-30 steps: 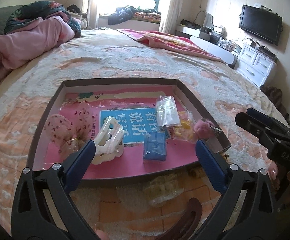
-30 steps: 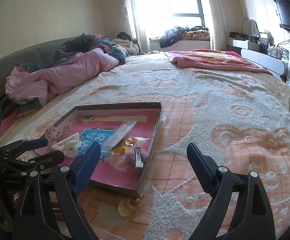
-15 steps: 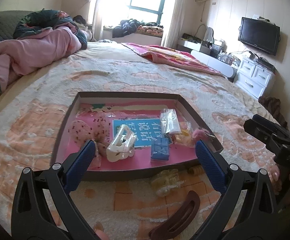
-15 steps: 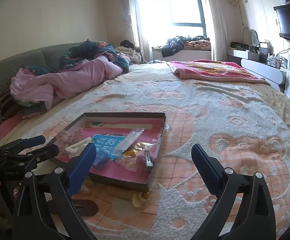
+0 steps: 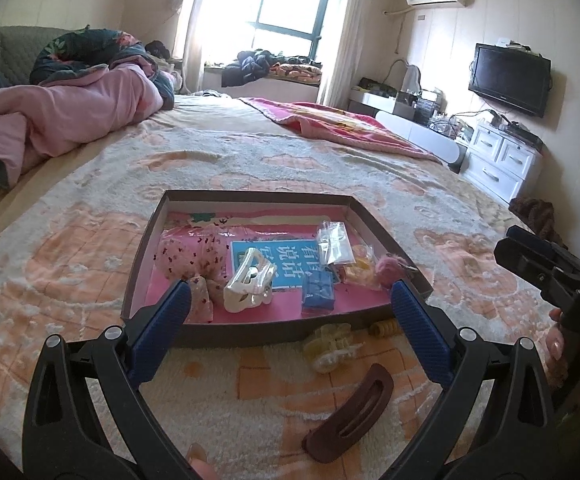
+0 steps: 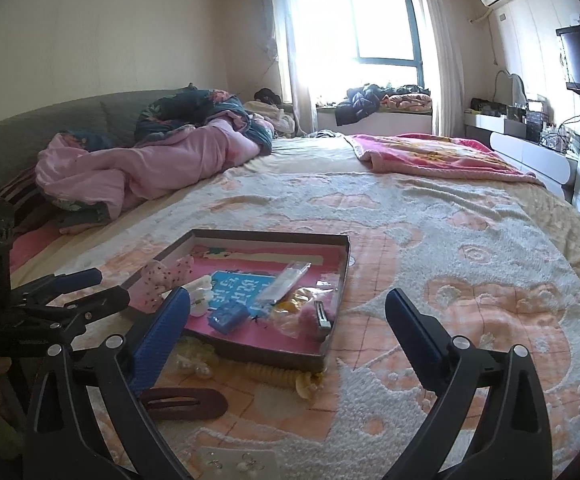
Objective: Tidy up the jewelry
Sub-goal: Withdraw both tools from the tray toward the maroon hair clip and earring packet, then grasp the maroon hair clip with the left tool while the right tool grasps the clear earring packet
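A shallow brown tray [image 5: 151, 236] with a pink floor lies on the bed; it also shows in the right wrist view [image 6: 340, 276]. In it are a white claw clip [image 5: 249, 284], a blue box [image 5: 317, 294], a clear packet [image 5: 333, 242], a dotted pink bow [image 5: 187, 258] and a pink pompom [image 5: 388, 272]. In front of the tray lie a yellow hair clip [image 5: 330, 344], a brown oval clip [image 5: 350, 420] [image 6: 183, 402] and a yellow coil tie [image 6: 277, 374]. My left gripper [image 5: 290, 340] is open and empty, above these. My right gripper [image 6: 287, 332] is open and empty, right of the tray.
The bed has a cream and orange blanket [image 6: 450, 264]. A pink quilt [image 5: 49, 116] lies at the left, a red blanket [image 5: 342, 124] at the back. A white earring card [image 6: 237, 462] lies at the near edge. A dresser [image 5: 498, 160] and TV [image 5: 510, 78] stand right.
Both grippers have pulled back and tilted up. The tray looks smaller and farther, and the clips in front of it have come into view. Both stay open.
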The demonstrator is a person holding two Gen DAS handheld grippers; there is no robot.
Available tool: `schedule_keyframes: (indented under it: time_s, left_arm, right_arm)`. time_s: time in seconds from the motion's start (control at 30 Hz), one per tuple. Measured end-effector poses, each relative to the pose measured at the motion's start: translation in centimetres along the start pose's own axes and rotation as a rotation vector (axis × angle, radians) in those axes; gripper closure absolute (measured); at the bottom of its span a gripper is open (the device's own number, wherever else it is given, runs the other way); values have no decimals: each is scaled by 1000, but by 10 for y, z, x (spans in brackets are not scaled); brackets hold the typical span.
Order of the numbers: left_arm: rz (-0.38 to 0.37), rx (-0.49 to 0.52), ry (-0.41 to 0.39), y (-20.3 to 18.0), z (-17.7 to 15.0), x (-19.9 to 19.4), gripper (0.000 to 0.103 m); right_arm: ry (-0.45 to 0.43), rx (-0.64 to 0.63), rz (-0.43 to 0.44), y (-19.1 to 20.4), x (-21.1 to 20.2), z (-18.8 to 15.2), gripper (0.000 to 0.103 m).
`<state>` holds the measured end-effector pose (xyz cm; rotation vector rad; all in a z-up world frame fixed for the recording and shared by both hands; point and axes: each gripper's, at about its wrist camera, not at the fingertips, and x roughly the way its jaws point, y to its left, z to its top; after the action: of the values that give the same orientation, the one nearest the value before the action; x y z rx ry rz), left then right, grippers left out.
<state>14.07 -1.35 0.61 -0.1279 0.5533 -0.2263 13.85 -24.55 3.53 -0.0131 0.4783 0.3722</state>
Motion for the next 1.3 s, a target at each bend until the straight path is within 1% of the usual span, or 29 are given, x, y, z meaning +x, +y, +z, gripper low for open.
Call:
schedule_keyframes:
  time_s: [0.33, 0.73, 0.97, 1.3]
  left_arm:
    - [4, 22, 16, 3, -12, -7, 12]
    - [12, 41, 21, 12, -25, -18, 12]
    - [8, 55, 54, 16, -36, -17, 12]
    - [-41, 106, 117, 6, -51, -5, 12]
  right_arm:
    - [23, -5, 6, 8, -9, -14, 7]
    - [72, -14, 13, 19, -16, -39, 7]
    - [128, -12, 16, 22, -12, -59, 7]
    - [224, -52, 7, 31, 3, -92, 7]
